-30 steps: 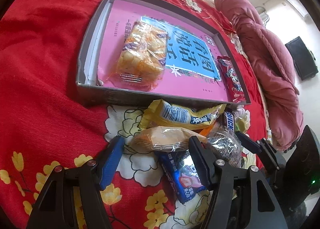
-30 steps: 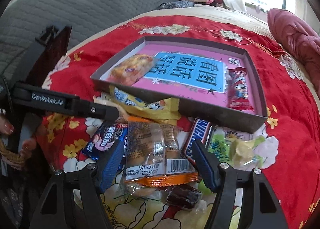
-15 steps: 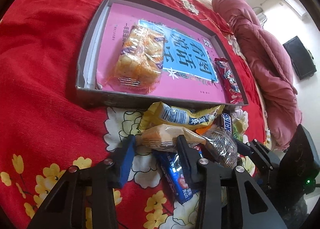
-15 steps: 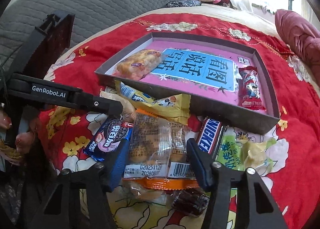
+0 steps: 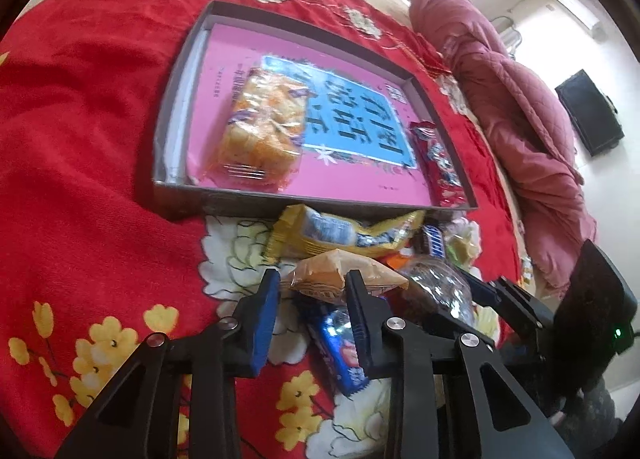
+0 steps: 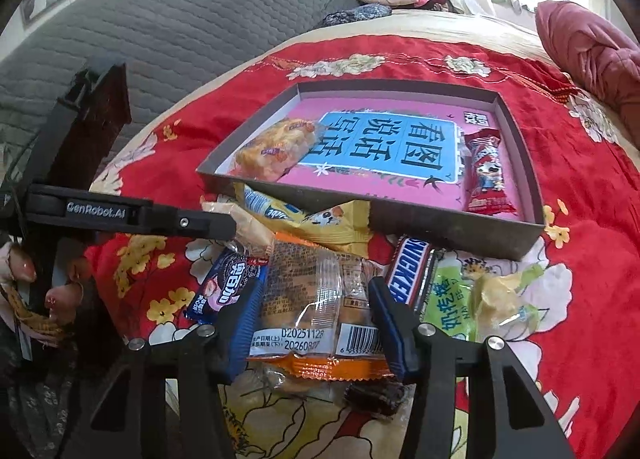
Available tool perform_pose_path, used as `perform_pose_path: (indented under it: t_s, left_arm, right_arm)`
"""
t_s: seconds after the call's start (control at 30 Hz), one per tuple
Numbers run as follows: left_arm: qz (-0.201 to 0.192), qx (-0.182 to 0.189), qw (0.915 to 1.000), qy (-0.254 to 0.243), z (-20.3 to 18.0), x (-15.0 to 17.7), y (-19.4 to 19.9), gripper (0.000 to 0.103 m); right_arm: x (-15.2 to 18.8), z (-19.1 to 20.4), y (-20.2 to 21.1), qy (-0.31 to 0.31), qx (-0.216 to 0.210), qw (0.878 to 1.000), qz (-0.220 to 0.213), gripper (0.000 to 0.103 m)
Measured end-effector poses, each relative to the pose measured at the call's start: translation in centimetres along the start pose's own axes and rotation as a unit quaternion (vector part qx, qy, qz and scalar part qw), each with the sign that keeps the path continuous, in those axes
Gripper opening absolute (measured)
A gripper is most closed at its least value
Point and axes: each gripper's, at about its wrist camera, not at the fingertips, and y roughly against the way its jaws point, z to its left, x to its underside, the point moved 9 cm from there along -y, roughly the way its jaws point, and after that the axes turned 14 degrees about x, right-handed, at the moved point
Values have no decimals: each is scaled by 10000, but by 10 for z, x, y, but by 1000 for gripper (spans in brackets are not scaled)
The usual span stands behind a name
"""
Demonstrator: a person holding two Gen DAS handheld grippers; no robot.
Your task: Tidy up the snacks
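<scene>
A grey tray (image 5: 248, 199) lined with a pink book lies on the red bedspread; it also shows in the right wrist view (image 6: 440, 225). In it lie a yellow cake pack (image 5: 262, 127) and a red snack bar (image 5: 440, 163). Loose snacks are piled in front of it. My left gripper (image 5: 314, 287) has its jaws narrowed around a tan packet (image 5: 340, 269); contact is unclear. My right gripper (image 6: 316, 295) straddles a clear-wrapped cake pack (image 6: 308, 299), jaws open at its sides.
The pile holds a yellow packet (image 6: 316, 219), a blue Oreo pack (image 6: 224, 287), a Snickers bar (image 6: 412, 271), a green packet (image 6: 472, 299) and a dark candy (image 6: 376, 395). A pink quilt (image 5: 520, 131) lies right; a grey headboard (image 6: 180, 19) behind.
My left gripper moved forward and narrowed its jaws around the tan packet. My right gripper moved forward so its fingers flank the clear-wrapped cake pack.
</scene>
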Motion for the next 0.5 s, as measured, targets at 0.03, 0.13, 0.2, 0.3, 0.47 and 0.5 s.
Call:
perform_pose_path:
  t_s: [0.03, 0.13, 0.2, 0.3, 0.47, 0.5]
  left_arm:
    - [11, -5, 10000, -29, -1, 1, 0, 35]
    - [123, 131, 9998, -29, -6, 4, -4, 35]
    - [174, 239, 9996, 38, -7, 6, -7, 34]
    - [223, 299, 9993, 91, -7, 7, -11, 34]
    - [319, 544, 9978, 192, -9, 7, -15, 35]
    - [320, 675, 9969, 265, -10, 7, -15, 36]
  right_arm:
    - [0, -1, -1, -40, -14, 10000, 19, 54]
    - [0, -5, -4, -165, -47, 9998, 79, 54]
    - [1, -7, -4, -225, -85, 9997, 101, 54]
    - [1, -8, -5, -249, -102, 9996, 112, 53]
    - [2, -7, -6, -256, -119, 9995, 131, 53]
    - [2, -8, -6, -259, -124, 9995, 134, 53]
